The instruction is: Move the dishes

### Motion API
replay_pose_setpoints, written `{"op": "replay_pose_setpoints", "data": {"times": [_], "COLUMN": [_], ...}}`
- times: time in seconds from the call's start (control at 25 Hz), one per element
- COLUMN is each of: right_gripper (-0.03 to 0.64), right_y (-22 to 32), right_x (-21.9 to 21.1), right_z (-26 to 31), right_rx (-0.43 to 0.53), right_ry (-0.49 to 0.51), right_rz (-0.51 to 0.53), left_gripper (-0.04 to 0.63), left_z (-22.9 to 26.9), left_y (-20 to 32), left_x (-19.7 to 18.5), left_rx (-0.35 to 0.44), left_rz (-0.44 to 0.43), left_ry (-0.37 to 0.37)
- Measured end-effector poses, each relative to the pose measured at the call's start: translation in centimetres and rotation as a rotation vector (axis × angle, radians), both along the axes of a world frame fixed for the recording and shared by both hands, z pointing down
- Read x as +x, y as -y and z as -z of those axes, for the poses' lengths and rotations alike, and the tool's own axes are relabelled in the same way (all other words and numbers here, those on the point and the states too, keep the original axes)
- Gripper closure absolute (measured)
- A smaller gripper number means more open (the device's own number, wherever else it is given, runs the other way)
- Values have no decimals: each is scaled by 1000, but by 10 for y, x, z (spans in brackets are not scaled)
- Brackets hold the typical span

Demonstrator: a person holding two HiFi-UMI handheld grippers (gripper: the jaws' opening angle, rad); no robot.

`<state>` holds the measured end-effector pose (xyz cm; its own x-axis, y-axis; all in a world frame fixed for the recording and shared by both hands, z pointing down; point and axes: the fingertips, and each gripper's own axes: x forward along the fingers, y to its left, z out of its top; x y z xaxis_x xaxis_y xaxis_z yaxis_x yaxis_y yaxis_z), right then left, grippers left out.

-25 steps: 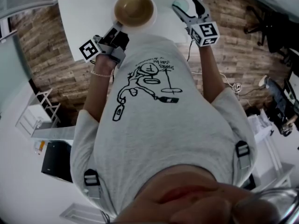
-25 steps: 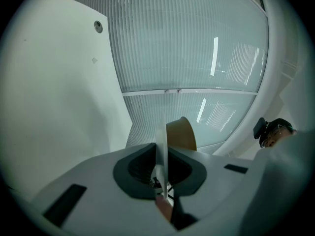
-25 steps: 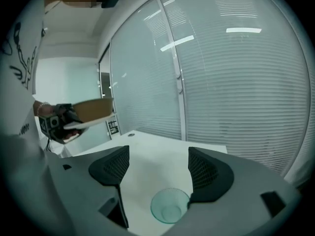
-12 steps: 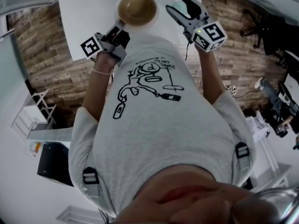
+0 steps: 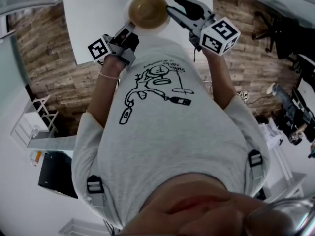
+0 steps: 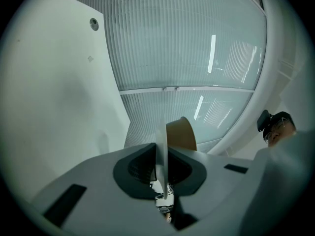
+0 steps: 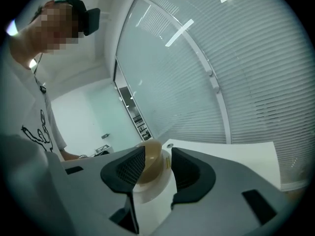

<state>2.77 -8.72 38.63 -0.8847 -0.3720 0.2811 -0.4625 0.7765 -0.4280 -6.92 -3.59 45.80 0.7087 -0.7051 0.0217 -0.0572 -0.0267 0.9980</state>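
- Two grippers work on one load: a white plate with a brown bowl standing on it, at the edge of the white table nearest the person.
- Left gripper is clenched on the plate's rim. The rim shows edge-on, pinched between its pads, with the bowl just beyond the jaw tips and a little to their right.
- Right gripper has no hold yet. Its jaws have just been closing and stand about half apart. The bowl and the plate's rim show in the gap ahead of them, and neither pad appears to press on anything.
- From above, the right gripper's tips sit just beside the plate, on the side opposite the left gripper, so the plate lies between the two tools.
- Step in hand, as I judge it: getting a second hold on the plate before it is carried.
- Next move probably calls for easing the right jaws forward until the rim sits between the pads and then closing fully. Both sides should then be lifted together and kept level, so the bowl does not slide.
- Whether the plate rests on the table or is already raised off it, I cannot tell.
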Motion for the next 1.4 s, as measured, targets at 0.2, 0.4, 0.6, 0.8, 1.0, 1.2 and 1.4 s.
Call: {"op": "replay_pose_setpoints", "data": {"times": [0.2, 0.4, 0.6, 0.8, 1.0, 1.2, 1.4], "right_gripper": [445, 457, 463, 552, 574, 574, 574], "right_y": [-2, -4, -5, -4, 0, 2, 5], "right_x": [-9, -18, -22, -21, -21, -19, -11], "right_z": [-14, -28, -37, -42, -40, -34, -29], "right_rx": [-67, -122, -155, -140, -138, -142, -158], "right_ry": [-60, -127, -167, -237, -254, -238, -198], "right_rz": [14, 29, 30, -4, -23, -35, -59], "left_gripper": [575, 575, 574, 574, 575, 575, 575], "left_z": [-1, -5, -8, -7, -8, -6, -8], "left_y": [-1, -3, -4, -6, -3, -1, -1], "left_x": [1, 2, 2, 2, 5, 3, 2], "left_rx": [3, 2, 1, 9, 10, 13, 10], "left_rz": [-12, -22, -24, -23, -30, -22, -11], "left_ry": [5, 15, 24, 23, 19, 13, 21]}}
